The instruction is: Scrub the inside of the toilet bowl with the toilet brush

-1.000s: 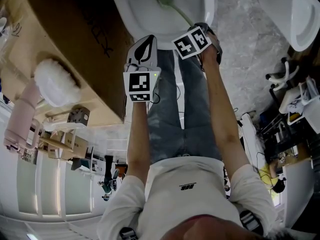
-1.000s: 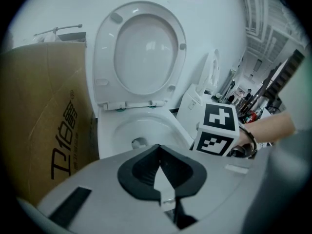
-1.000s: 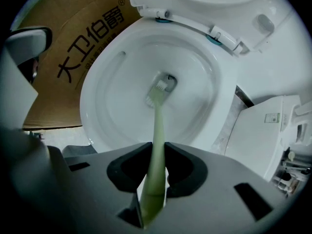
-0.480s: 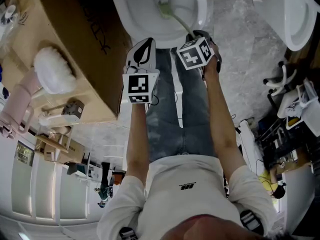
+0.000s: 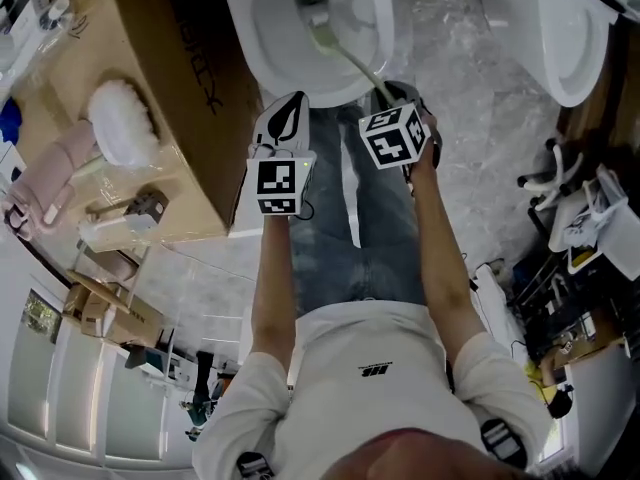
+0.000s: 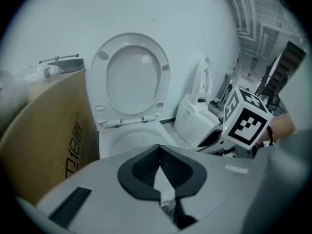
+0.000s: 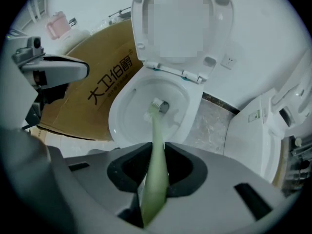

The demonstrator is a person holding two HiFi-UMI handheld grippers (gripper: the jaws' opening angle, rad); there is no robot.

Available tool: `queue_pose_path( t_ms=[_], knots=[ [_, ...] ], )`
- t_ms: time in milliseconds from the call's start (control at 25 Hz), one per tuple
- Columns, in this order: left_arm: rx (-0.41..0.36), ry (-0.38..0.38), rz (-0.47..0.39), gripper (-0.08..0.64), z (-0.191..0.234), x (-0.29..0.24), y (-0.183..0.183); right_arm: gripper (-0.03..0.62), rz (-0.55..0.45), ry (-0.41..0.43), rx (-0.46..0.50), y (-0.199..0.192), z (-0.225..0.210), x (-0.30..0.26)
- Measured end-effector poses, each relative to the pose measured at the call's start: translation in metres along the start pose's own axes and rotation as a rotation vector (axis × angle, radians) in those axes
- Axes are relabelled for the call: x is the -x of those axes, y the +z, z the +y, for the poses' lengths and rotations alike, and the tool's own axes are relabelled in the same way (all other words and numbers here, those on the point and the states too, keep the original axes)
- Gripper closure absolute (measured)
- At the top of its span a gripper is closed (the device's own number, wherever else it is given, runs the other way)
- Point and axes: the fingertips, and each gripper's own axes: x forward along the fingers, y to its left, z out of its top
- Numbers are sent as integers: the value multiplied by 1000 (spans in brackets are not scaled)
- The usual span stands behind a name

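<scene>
The white toilet bowl [image 5: 265,28] stands with its seat and lid [image 7: 183,23] raised. A pale green toilet brush [image 7: 156,145] reaches down into it, its head [image 5: 316,23] resting by the drain at the bottom of the bowl. My right gripper [image 7: 155,182] is shut on the brush handle, just in front of the bowl's near rim [image 5: 395,90]. To its left my left gripper [image 5: 288,108] hovers by the rim, jaws shut with nothing between them [image 6: 160,175]. The same bowl [image 6: 127,138] lies ahead in the left gripper view.
A big cardboard box [image 5: 170,88] stands tight against the bowl's left side, with a white fluffy duster [image 5: 122,123] and small items on top. A second white toilet [image 5: 560,28] stands to the right across marble floor [image 5: 470,118]. The person's legs are right below the grippers.
The head view has shifted so more of the bowl shows. The brush head stays deep in the bowl, with the right gripper's cube turned slightly. My left gripper has hardly moved.
</scene>
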Motion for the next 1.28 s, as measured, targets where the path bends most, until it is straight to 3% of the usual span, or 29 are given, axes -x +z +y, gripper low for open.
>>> queue_pose_path(
  t_ms=[680, 1280],
  knots=[
    [-57, 3, -94, 549, -28, 69, 95, 520, -306, -58, 4, 57, -13, 155],
    [-101, 17, -245, 549, -56, 137, 201, 522, -611, -52, -32, 115, -18, 296]
  ],
)
